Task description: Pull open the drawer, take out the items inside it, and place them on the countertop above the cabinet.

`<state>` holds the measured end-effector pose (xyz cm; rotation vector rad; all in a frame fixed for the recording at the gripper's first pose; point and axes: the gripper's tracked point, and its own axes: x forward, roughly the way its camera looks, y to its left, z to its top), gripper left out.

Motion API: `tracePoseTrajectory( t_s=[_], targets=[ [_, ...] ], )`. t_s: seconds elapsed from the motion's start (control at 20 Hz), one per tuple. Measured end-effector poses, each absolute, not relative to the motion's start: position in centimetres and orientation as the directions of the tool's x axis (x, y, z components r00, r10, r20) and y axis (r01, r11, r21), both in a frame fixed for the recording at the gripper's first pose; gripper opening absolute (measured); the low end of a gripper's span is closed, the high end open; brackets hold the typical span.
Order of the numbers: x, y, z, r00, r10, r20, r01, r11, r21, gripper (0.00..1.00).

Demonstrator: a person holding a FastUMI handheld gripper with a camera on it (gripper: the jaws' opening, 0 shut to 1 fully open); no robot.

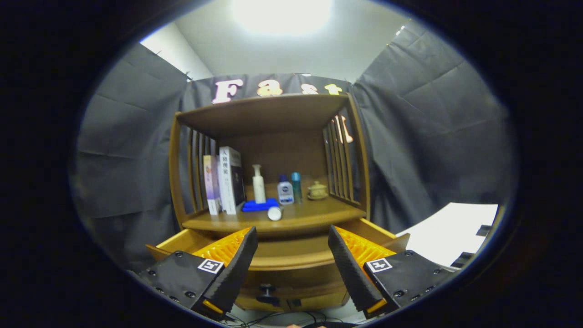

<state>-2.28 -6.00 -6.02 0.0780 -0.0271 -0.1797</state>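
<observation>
The wooden cabinet's drawer [291,264] stands pulled out toward me, its dark knob [267,289] low between my fingers. I look across the drawer at a shallow angle, so its inside is hidden. My gripper [292,232] hovers open just above the drawer front, with nothing between its fingers. Beyond the fingertips lies the countertop [319,214]. On it a white cylinder [274,213] lies on its side near the front edge, beside a blue cloth [259,206].
Further back on the countertop stand two books [223,182], a white pump bottle [258,184], a small blue-capped bottle [285,190], a teal bottle [296,187] and a small lidded jar [317,190]. Slatted side panels [339,159] and a top board enclose the shelf. A white surface [455,232] lies to the right.
</observation>
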Motion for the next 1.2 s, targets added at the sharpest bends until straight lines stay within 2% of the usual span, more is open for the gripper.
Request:
tracePoseTrajectory(
  t_s=[0.15, 0.3, 0.6, 1.2],
  targets=[
    [-2.1, -4.4, -8.8, 0.992, -0.109, -0.058, 0.115, 0.987, 0.111, 0.98],
    [-2.4, -4.1, -9.9, 0.994, -0.081, -0.078, 0.086, 0.994, 0.067, 0.98],
    [-0.7, -3.7, -14.4, 0.983, -0.069, -0.17, 0.079, 0.996, 0.049, 0.98],
    [1.6, -2.0, -19.2, 0.963, -0.083, -0.257, 0.091, 0.996, 0.022, 0.98]
  ],
)
